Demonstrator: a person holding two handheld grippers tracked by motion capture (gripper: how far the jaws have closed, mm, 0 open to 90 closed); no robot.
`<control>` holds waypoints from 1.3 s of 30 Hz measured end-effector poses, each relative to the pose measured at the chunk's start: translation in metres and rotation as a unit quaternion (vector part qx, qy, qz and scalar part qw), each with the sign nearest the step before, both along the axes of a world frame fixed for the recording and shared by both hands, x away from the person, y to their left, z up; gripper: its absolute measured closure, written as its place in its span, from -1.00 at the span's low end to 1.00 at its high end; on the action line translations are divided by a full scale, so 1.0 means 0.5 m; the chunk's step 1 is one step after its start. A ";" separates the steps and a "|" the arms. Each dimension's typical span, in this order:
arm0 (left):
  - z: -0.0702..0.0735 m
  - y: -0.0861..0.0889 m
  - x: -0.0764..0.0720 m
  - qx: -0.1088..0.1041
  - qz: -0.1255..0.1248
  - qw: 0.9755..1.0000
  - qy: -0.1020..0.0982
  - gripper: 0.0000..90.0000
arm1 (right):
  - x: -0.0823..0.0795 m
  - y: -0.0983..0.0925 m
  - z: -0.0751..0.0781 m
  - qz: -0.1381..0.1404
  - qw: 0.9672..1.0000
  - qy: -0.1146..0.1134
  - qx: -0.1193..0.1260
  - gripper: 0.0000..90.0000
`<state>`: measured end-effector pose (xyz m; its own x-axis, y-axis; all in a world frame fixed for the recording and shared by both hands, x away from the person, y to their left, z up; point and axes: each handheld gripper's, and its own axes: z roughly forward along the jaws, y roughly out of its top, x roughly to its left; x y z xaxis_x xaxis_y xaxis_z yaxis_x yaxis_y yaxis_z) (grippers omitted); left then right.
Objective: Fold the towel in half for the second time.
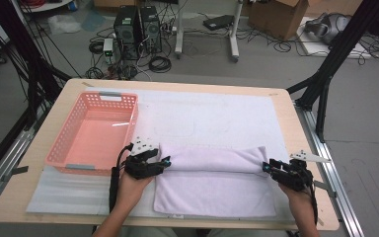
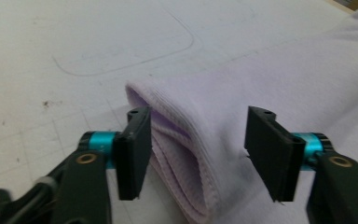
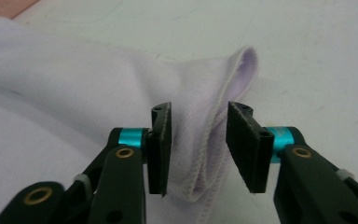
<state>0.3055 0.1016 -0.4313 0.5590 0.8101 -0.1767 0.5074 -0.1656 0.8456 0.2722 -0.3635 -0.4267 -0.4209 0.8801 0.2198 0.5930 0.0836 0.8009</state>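
A pale lilac towel (image 1: 212, 180) lies folded on the white mat, its far edge doubled over into a thick roll. My left gripper (image 1: 165, 162) is at the roll's left end and stands open. In the left gripper view the folded end (image 2: 186, 140) lies between the jaws of the left gripper (image 2: 200, 154), close to the left pad, with a gap at the right pad. My right gripper (image 1: 266, 166) is at the roll's right end, also open. In the right gripper view the hemmed fold (image 3: 209, 140) hangs loose between the jaws of the right gripper (image 3: 204, 149).
A pink plastic basket (image 1: 109, 95), with nothing in it, stands on the table's left side, close to my left hand. The white mat (image 1: 202, 113) covers most of the wooden table (image 1: 296, 148). Computers, cables and boxes are on the floor beyond.
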 end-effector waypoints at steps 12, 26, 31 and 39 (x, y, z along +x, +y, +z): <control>0.015 -0.007 0.097 -0.001 0.042 0.998 0.054 -0.14 | -0.001 0.002 0.009 0.003 1.000 -0.009 -0.002 0.20; -0.005 0.002 0.103 0.028 0.018 0.997 0.064 0.89 | 0.008 -0.001 0.007 -0.006 1.000 -0.004 -0.002 -0.02; 0.010 0.006 0.095 0.005 0.026 0.999 0.033 0.90 | 0.036 0.001 0.013 -0.019 1.000 -0.004 -0.014 -0.09; 0.019 0.003 0.087 0.003 0.030 0.999 0.022 0.91 | 0.147 0.034 0.008 -0.032 0.997 0.061 -0.044 -0.01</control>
<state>0.3490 0.1031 -0.4216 0.5009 0.8432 -0.1950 0.5529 -0.1384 0.8217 0.3457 -0.3466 -0.4229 -0.3376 0.9228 0.1856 0.6913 0.1092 0.7143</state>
